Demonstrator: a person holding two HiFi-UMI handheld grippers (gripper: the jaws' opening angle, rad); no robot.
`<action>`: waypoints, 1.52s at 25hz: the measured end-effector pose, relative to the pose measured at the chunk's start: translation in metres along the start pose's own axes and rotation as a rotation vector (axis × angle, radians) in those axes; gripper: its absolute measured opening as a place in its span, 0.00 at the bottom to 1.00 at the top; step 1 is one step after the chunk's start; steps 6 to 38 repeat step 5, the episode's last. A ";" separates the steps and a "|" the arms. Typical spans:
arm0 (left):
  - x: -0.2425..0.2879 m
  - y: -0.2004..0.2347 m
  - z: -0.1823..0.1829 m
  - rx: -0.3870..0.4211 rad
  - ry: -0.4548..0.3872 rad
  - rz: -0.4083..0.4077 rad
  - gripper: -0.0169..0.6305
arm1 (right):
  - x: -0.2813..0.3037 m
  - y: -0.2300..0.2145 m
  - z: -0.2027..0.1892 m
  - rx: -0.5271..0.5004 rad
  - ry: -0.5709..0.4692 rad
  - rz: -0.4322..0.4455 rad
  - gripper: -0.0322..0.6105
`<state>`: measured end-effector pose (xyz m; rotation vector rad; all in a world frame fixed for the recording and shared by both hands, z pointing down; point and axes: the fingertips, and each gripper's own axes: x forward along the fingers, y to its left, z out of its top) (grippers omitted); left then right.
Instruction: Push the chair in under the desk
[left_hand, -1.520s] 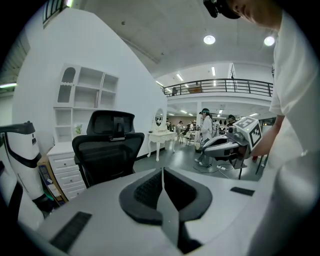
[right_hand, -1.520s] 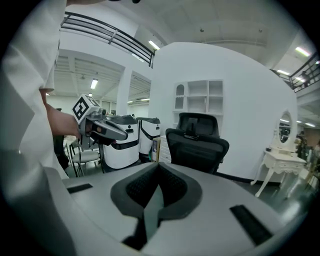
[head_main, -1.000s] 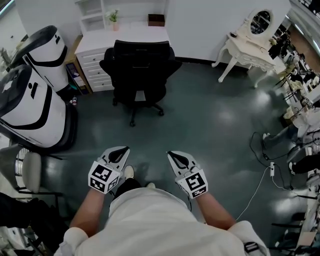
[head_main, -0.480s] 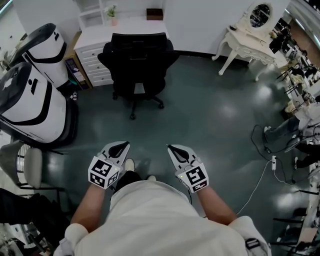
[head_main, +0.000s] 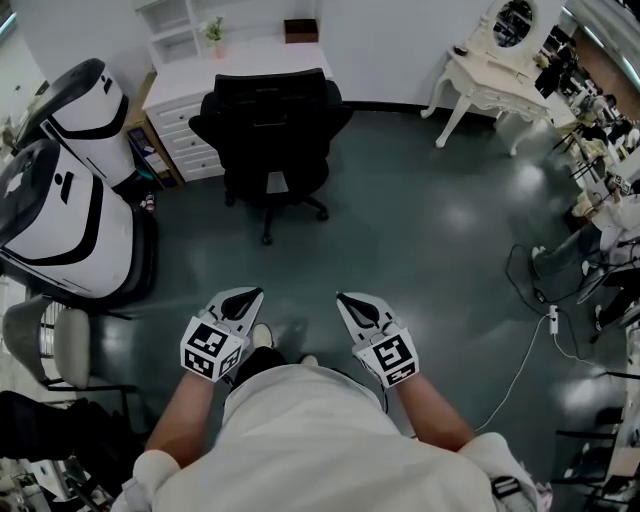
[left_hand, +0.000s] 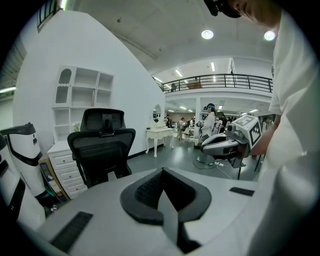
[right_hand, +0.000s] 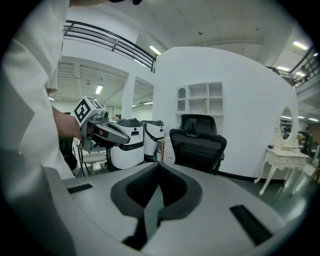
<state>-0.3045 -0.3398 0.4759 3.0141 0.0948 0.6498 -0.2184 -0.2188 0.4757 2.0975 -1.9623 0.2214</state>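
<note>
Black chair (head_main: 272, 130) is seen well ahead of both grippers, its back turned toward them, standing just out from the white desk (head_main: 240, 62).
Only bare floor (head_main: 400, 240) lies between; white-and-black machines (head_main: 60, 210) are set off leftward. The left gripper (head_main: 243, 299) is judged slightly nearer than the right gripper (head_main: 351, 301); both pairs of jaws are closed on nothing.

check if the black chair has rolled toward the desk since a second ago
No: the chair stands in the same spot against the white desk; only the camera shifted.
</note>
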 end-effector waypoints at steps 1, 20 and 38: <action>0.001 0.001 0.001 0.002 0.000 -0.001 0.02 | 0.001 -0.001 0.000 -0.001 -0.001 -0.001 0.05; 0.005 0.006 0.002 0.005 0.004 -0.005 0.02 | 0.007 -0.005 -0.002 -0.009 0.011 0.005 0.05; 0.005 0.006 0.002 0.005 0.004 -0.005 0.02 | 0.007 -0.005 -0.002 -0.009 0.011 0.005 0.05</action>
